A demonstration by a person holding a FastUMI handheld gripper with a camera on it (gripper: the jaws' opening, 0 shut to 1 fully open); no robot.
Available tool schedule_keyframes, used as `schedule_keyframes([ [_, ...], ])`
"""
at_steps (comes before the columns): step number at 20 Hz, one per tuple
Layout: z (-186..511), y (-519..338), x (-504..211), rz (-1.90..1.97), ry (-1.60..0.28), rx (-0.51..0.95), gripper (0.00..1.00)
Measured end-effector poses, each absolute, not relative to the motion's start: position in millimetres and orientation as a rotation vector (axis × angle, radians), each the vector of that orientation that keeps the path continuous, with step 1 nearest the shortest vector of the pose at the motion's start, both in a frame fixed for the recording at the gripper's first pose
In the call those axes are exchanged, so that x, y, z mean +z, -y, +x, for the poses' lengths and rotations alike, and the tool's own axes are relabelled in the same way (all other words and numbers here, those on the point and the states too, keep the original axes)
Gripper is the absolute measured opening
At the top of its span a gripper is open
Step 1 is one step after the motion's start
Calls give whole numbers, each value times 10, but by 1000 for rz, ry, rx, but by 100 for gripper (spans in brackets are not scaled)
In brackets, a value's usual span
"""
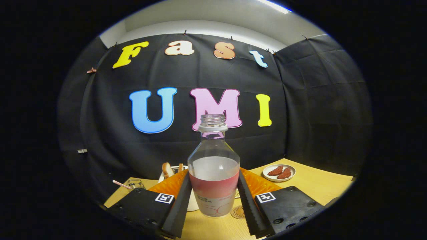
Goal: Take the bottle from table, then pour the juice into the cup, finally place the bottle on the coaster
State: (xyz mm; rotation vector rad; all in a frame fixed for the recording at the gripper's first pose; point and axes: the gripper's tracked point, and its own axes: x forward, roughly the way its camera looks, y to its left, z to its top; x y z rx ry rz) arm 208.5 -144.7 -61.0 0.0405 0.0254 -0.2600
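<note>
A clear plastic bottle (pixel 213 166) stands upright with no cap, about a third full of pink juice, with a pale label around its lower part. My gripper (pixel 215 203) is shut on its lower body, one finger (pixel 181 203) pressing on the left side and the other on the right. The bottle's base is at or just above the wooden table (pixel 320 186); I cannot tell whether it touches. A round brown coaster (pixel 238 212) lies just behind the bottle on its right, partly hidden by the right finger. Part of a white cup (pixel 192 203) shows between the left finger and the bottle.
A small clear glass (pixel 135 184) with a thin stick in it stands at the left, beyond the left finger. A white dish with bread slices (pixel 168 170) sits behind the bottle. At the back right is a white plate (pixel 279 172) with two red-brown pieces.
</note>
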Motion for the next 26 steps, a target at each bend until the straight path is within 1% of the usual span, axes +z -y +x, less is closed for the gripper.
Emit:
schedule_keyframes([
  [6, 2314, 1879, -1117, -80, -39, -428, 74],
  [8, 2388, 2023, -1324, -103, -61, -459, 74],
  [12, 2644, 2202, -1771, -127, -108, -483, 74],
  [16, 2734, 2281, -2133, -118, -172, -493, 74],
  [26, 2732, 2442, -2423, -49, -175, -545, 74],
])
